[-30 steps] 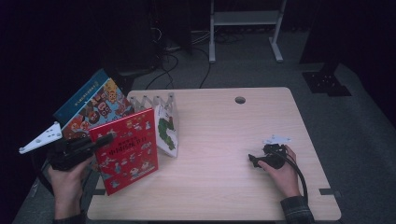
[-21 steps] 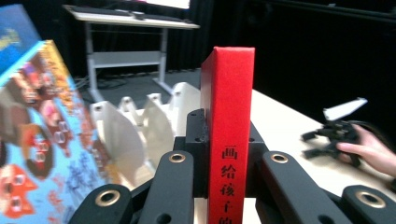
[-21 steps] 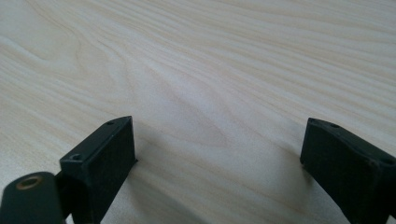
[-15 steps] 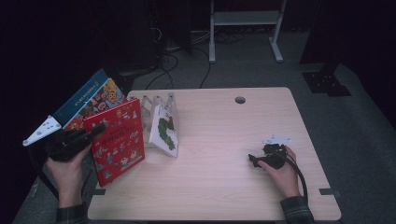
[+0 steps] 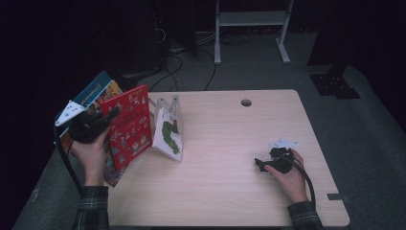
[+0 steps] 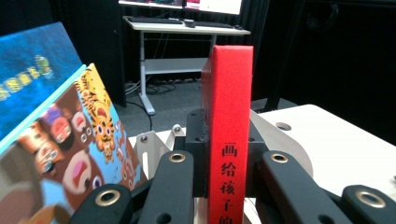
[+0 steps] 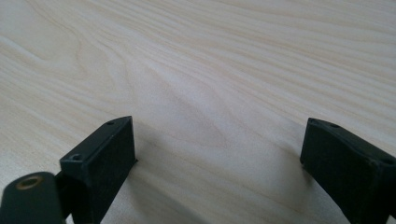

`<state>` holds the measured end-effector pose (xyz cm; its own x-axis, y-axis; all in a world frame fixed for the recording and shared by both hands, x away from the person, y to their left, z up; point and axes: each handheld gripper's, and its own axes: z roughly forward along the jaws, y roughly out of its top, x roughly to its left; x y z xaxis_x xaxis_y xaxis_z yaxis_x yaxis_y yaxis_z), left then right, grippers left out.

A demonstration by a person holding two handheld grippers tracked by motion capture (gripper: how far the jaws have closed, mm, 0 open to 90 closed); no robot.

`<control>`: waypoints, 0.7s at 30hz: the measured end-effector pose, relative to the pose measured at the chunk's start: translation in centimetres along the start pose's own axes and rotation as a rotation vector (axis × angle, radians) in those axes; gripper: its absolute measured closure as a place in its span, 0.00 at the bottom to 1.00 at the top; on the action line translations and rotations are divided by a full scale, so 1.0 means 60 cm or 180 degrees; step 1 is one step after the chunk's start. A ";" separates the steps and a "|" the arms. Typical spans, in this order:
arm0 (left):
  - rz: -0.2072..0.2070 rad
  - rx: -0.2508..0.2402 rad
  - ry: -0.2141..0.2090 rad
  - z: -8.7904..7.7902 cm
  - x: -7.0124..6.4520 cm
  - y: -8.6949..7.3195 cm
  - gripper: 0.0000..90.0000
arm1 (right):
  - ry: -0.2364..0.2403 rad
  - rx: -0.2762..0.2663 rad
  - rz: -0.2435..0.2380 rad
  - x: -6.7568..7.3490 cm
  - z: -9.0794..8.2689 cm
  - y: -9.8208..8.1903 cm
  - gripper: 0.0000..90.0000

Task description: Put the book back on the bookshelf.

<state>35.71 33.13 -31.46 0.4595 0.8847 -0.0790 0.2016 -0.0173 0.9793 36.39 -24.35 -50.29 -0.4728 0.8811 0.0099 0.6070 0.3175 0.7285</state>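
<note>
Here, left tongs (image 5: 112,115) clamped on the red book (image 5: 130,124) at the table's (image 5: 230,191) left edge, right tongs (image 5: 260,164) spread wide, resting near the right edge

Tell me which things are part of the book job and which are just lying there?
Part of the job:
left gripper, shut on the red book
red book, held upright
white rack, where books stand
caterpillar book, leaning at the rack
tiger book, next in the row

Just there:
right gripper, open, resting on the table
far desk
floor cables
</note>
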 end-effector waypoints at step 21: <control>0.0074 -0.0153 0.0101 0.062 0.007 -0.027 0.88 | 0.0008 -0.0005 -0.0005 -0.001 0.001 0.000 0.10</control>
<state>38.77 31.82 -33.76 0.4358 0.8986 -0.0507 0.1491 -0.0165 0.9887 36.46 -24.38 -50.30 -0.4753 0.8798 0.0103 0.6052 0.3184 0.7297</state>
